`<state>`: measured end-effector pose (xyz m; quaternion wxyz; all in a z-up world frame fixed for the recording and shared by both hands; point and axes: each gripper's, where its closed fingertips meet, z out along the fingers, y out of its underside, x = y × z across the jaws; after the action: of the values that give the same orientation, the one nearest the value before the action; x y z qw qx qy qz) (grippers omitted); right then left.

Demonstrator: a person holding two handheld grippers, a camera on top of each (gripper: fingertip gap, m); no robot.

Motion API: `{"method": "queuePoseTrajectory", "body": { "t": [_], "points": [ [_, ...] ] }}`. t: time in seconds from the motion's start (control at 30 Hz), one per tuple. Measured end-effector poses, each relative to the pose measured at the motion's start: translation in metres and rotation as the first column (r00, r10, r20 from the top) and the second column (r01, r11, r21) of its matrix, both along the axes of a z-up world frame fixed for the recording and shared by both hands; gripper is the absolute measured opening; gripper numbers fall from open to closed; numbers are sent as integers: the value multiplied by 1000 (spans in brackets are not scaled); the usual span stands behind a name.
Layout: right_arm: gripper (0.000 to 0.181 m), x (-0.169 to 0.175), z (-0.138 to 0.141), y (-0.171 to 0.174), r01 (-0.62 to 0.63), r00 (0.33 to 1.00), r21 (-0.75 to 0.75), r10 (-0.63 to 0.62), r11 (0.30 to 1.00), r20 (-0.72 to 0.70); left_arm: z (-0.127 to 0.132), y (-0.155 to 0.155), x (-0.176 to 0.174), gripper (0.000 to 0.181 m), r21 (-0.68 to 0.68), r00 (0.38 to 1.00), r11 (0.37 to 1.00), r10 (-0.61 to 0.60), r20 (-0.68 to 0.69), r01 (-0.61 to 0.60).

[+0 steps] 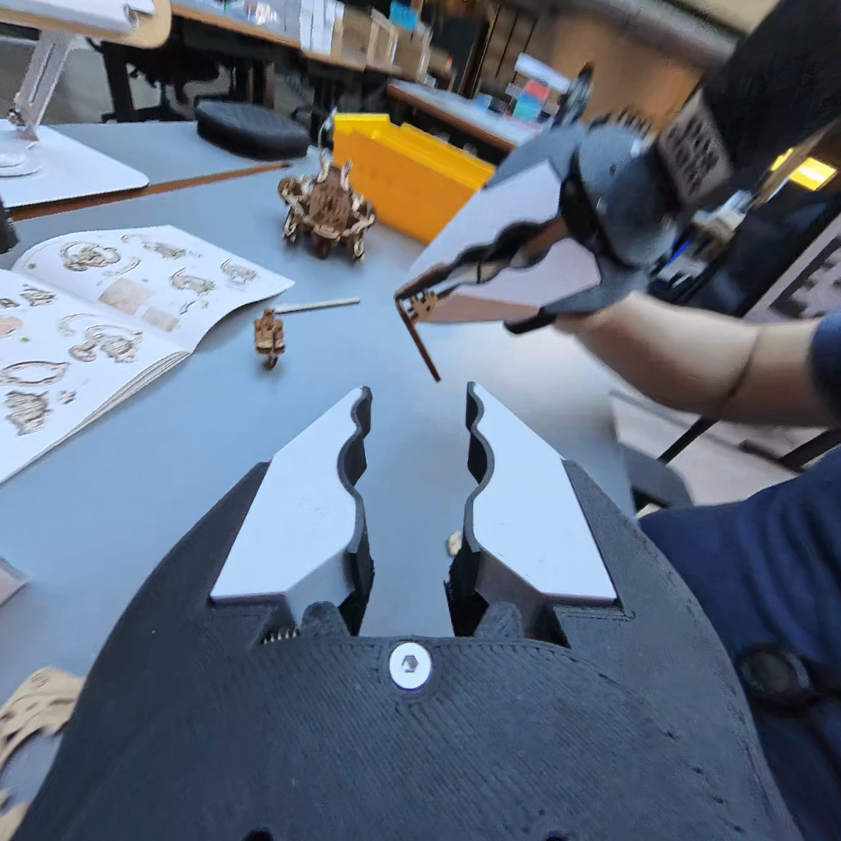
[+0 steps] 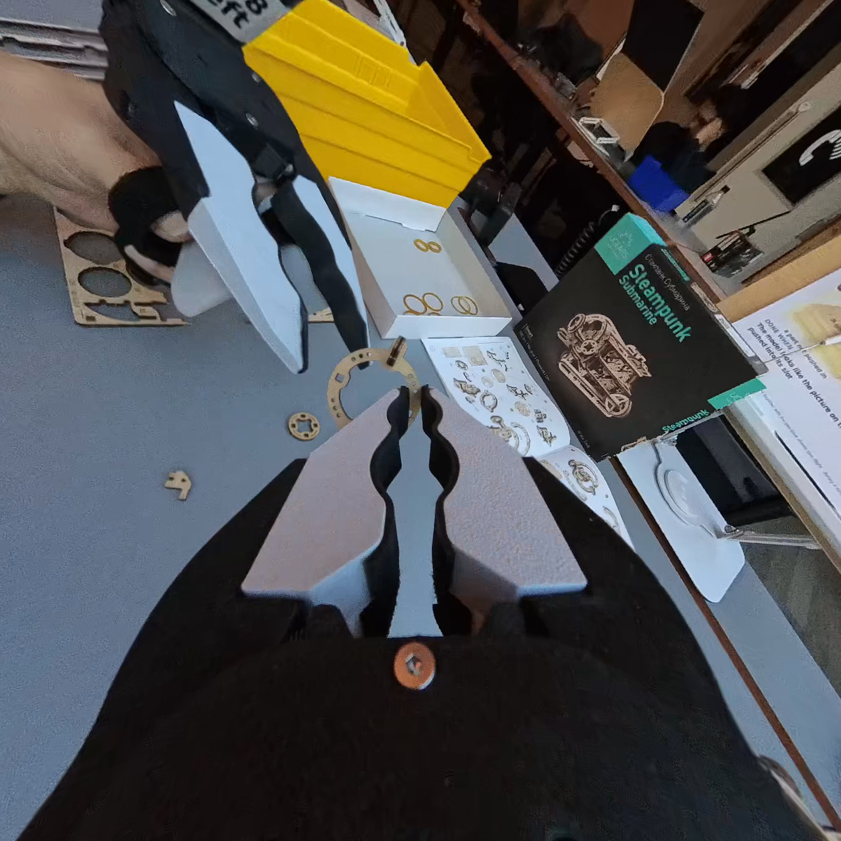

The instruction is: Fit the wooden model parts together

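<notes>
While left claw (image 1: 416, 391) gapes | right claw (image 2: 413, 392) pinches wooden ring (image 2: 359, 364) | grey table (image 2: 113, 500), cluttered workshop.

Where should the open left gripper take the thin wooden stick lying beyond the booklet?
Probably at mid-length, from straight above, with the left gripper straddling the narrow width of the stick. It lies flat on the table, long and slim, with bare surface along both sides.

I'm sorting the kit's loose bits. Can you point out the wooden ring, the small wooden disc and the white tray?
wooden ring (image 2: 337, 392): right wrist view, left arc of the band.
small wooden disc (image 2: 293, 426): right wrist view, left rim.
white tray (image 2: 448, 326): right wrist view, front wall.
</notes>
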<state>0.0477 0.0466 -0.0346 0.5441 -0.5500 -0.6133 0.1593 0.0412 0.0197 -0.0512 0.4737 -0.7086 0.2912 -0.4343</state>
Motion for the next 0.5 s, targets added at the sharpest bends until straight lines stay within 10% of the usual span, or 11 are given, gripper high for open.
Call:
{"method": "queuePoseTrajectory", "body": {
  "t": [0.5],
  "points": [
    [4,-14,-7,-5,115,987,43,-109,992,-119,8,3,-8,2,-3,998,999,39,45,-39]
  ]
}}
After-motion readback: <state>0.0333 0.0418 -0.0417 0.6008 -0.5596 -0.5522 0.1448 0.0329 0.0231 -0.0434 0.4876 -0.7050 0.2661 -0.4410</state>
